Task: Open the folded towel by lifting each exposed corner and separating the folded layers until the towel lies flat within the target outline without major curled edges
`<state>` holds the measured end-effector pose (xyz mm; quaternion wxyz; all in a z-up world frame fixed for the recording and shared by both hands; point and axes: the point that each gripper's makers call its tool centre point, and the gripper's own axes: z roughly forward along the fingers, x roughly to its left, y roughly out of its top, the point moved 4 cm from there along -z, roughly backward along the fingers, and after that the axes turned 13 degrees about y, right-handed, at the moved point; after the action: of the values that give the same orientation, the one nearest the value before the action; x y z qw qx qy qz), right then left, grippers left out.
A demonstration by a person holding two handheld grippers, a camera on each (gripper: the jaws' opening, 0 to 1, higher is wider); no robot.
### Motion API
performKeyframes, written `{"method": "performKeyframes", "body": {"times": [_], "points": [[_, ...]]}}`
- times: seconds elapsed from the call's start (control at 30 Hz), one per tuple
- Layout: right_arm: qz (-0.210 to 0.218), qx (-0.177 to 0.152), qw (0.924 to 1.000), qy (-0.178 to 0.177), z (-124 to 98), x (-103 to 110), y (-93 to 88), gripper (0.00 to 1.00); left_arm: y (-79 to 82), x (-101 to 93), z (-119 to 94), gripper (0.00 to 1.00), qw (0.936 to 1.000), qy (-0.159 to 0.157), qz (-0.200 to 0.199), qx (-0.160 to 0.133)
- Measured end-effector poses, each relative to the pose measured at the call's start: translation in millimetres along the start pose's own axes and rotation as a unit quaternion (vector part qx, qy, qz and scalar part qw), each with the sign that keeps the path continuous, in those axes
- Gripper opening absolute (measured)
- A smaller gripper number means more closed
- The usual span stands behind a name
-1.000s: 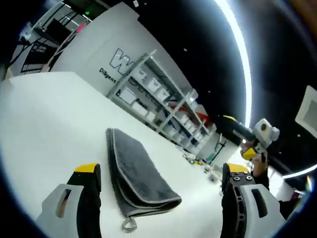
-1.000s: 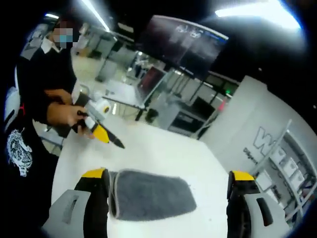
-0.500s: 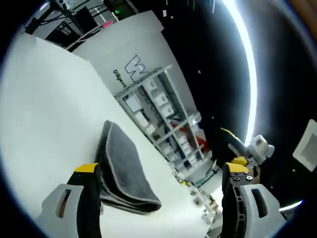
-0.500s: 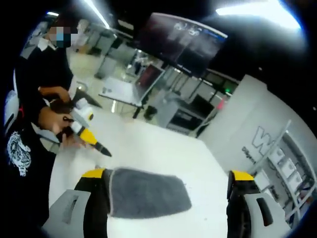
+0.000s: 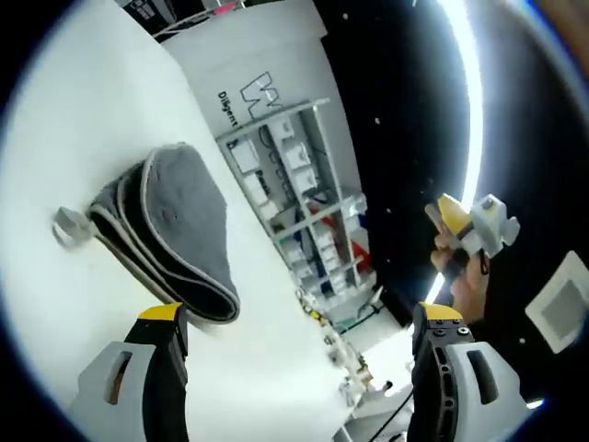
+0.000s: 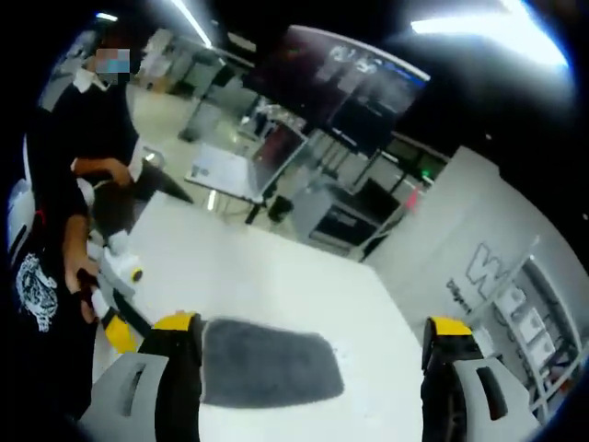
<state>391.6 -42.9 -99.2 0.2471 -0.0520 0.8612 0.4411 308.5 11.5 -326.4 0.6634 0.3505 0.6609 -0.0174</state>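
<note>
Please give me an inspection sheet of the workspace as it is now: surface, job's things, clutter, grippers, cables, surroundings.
Surface: white table, bare around the towel.
Job's things: grey towel folded in layers on the table; stacked edges and a small hang loop show in the left gripper view. Target outline: nothing seen.
Clutter: nothing seen on the table.
Grippers: left gripper open, jaws apart, near the towel's folded end, not touching it as far as I can tell. Right gripper open, jaws on either side of the towel, nothing held.
Cables: nothing seen.
Surroundings: storage shelves, white wall panel with lettering, dark wall screen, a person's dark sleeve.
</note>
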Motion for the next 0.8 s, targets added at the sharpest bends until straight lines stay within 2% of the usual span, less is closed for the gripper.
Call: {"method": "performKeyframes", "body": {"times": [0.17,0.5,0.57,0.63,0.8], "points": [[-0.01,0.008,0.9999,0.004,2.9,7.4,1.2,1.0,1.5,9.5,17.4,1.0,0.9998,0.02,-0.003,-0.008],[-0.011,0.006,0.9999,0.009,5.7,10.7,-2.1,1.0,3.7,13.2,33.6,0.99,0.9995,0.024,-0.022,-0.005],[-0.01,0.005,0.9999,0.007,7.1,10.2,-2.6,1.0,5.0,11.0,37.9,0.99,0.9996,0.024,-0.013,-0.011],[-0.009,0.004,0.9999,0.008,7.8,11.0,-3.6,1.0,8.2,8.6,38.9,1.0,0.9993,0.02,0.013,-0.03],[-0.005,0.009,0.9999,0.011,11.0,13.6,-11.4,1.0,6.8,11.3,40.1,1.0,0.9992,0.024,0.009,-0.032]]}}
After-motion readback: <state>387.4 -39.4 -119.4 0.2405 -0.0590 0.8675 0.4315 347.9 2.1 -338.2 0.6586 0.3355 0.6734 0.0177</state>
